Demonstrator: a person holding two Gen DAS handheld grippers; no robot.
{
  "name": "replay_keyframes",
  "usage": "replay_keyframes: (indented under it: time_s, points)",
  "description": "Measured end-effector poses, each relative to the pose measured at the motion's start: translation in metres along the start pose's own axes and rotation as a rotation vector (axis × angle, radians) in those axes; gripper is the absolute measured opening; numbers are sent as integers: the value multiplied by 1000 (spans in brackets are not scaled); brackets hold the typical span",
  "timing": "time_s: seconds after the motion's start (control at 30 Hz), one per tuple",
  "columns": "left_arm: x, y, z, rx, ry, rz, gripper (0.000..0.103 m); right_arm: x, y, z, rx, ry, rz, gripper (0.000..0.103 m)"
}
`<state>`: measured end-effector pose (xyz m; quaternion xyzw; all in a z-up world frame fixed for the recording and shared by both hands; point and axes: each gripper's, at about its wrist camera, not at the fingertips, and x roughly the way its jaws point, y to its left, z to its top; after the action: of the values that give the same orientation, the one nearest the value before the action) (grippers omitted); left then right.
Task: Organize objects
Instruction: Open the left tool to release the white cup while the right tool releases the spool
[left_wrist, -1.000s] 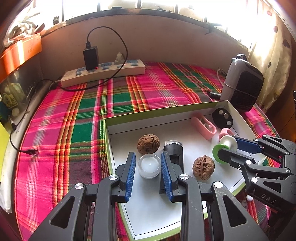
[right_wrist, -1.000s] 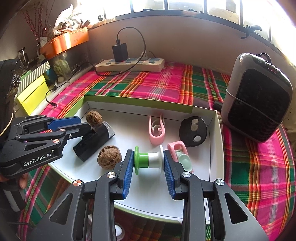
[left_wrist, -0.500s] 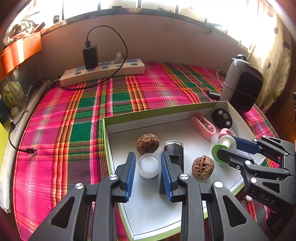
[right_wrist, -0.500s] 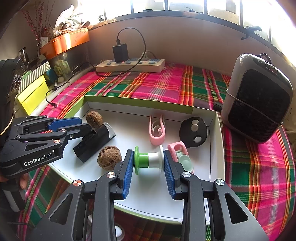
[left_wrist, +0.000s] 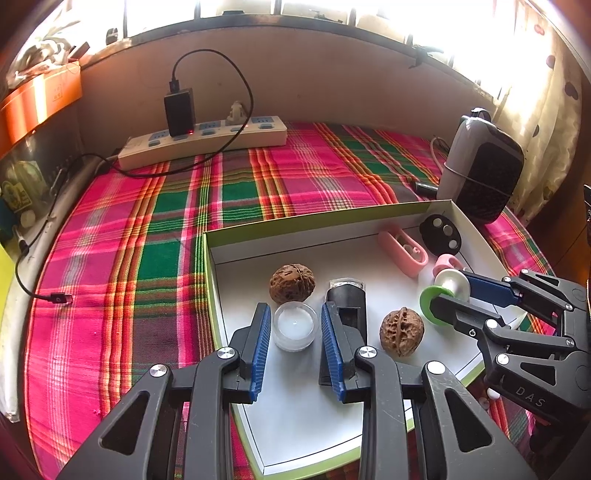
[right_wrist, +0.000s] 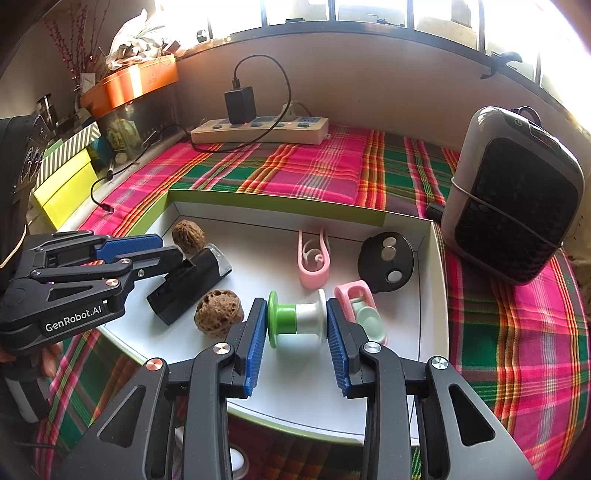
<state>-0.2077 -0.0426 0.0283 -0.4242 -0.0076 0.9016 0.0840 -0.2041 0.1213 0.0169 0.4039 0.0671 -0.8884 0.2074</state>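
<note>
A white box lid with a green rim (left_wrist: 236, 236) (right_wrist: 280, 203) lies on the plaid cloth. In it are two walnuts (left_wrist: 291, 282) (left_wrist: 402, 332), a black device (left_wrist: 347, 299), a pink clip (left_wrist: 402, 249), a black disc (left_wrist: 440, 232) and a small pink holder (right_wrist: 364, 310). My left gripper (left_wrist: 295, 326) is open around a small clear round jar (left_wrist: 295, 325), with gaps on both sides. My right gripper (right_wrist: 296, 321) is shut on a green and white spool (right_wrist: 297, 317), its pads against both end flanges.
A white power strip (left_wrist: 207, 138) with a black charger and cable lies at the back. A grey and black heater (right_wrist: 513, 199) stands right of the box. Yellow and striped boxes (right_wrist: 62, 173) and an orange tub (right_wrist: 129, 85) sit at the left.
Nothing has visibly changed in the grips. The left wrist view has drifted slightly.
</note>
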Motion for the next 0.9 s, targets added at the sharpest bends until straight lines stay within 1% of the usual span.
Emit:
replay_keyframes:
  time_s: [0.2,0.37,0.5,0.67,0.73,0.9]
  points:
    - [-1,-1,-2,0,-1,-10,27,0,2,0,1,2,0,33]
    - [-4,-3,-2,1,-3,-18,30,-1,2,-1,3,0,-2,33]
    - [-4,-3,-2,0,-2,-17,31,-2,1,-1,8,-3,-10,37]
    - [-8,-3,-3,-3,-9,-22,32,-5,1,-1,11,-10,-14,39]
    - [-11,-3,-3,-4,-13,-25,32,-7,0,-2,16,-18,-16,43]
    - [-22,-4,-5,-9,-34,-29,33,-14,0,-4,22,-30,-18,43]
